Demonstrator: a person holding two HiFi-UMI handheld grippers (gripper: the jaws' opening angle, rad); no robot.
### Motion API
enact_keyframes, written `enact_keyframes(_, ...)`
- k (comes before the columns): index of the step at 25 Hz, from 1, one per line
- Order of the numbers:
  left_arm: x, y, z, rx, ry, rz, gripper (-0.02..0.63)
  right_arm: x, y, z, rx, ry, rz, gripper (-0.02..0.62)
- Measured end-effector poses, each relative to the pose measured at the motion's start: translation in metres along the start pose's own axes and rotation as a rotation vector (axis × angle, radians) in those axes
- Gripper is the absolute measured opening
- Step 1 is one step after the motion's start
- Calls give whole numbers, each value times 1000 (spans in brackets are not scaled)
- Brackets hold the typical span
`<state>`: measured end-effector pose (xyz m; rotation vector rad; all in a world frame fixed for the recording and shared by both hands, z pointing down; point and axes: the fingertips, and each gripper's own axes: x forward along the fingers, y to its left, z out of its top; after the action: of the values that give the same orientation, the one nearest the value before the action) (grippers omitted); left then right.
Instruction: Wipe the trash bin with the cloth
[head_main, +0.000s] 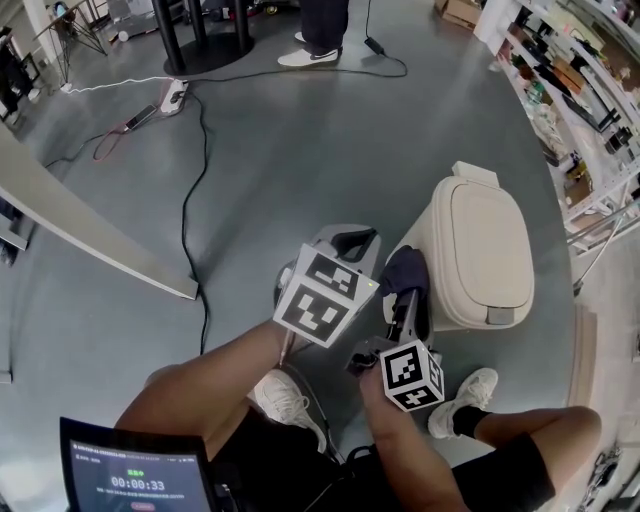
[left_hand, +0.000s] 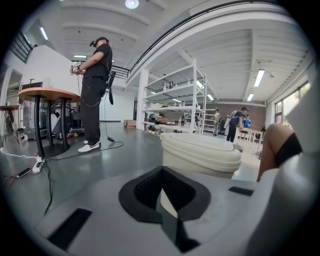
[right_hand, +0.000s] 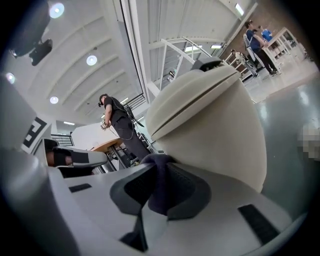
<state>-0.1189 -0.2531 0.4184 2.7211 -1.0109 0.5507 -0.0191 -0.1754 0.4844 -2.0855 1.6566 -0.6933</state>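
Observation:
A cream trash bin (head_main: 480, 255) with a closed lid stands on the grey floor, at the right in the head view. My right gripper (head_main: 405, 290) is shut on a dark blue cloth (head_main: 402, 268) and holds it against the bin's left side. In the right gripper view the cloth (right_hand: 161, 182) bunches between the jaws, right under the bin (right_hand: 210, 120). My left gripper (head_main: 352, 243) hovers just left of the bin, shut and empty. The bin (left_hand: 200, 156) shows close ahead in the left gripper view, beyond the left gripper (left_hand: 161, 192).
A black cable (head_main: 190, 190) runs across the floor to a power strip (head_main: 175, 95). A slanted white panel (head_main: 90, 235) lies at the left. Shelving (head_main: 570, 90) lines the right side. Another person (left_hand: 95, 90) stands farther off. My white shoes (head_main: 285, 400) rest near the bin.

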Motion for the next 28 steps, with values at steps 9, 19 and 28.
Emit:
enact_keyframes(9,2,13,-8,33,41,-21,2,8,-24,-42,16,82,-88,65)
enact_keyframes(19,17,17,-33,239,82,-52,2,24,-67,-103,13,161,-175,64)
enact_keyframes(28,25,-12,-21,415,82,-89,2,27,-96,-129,16,216,-260,64)
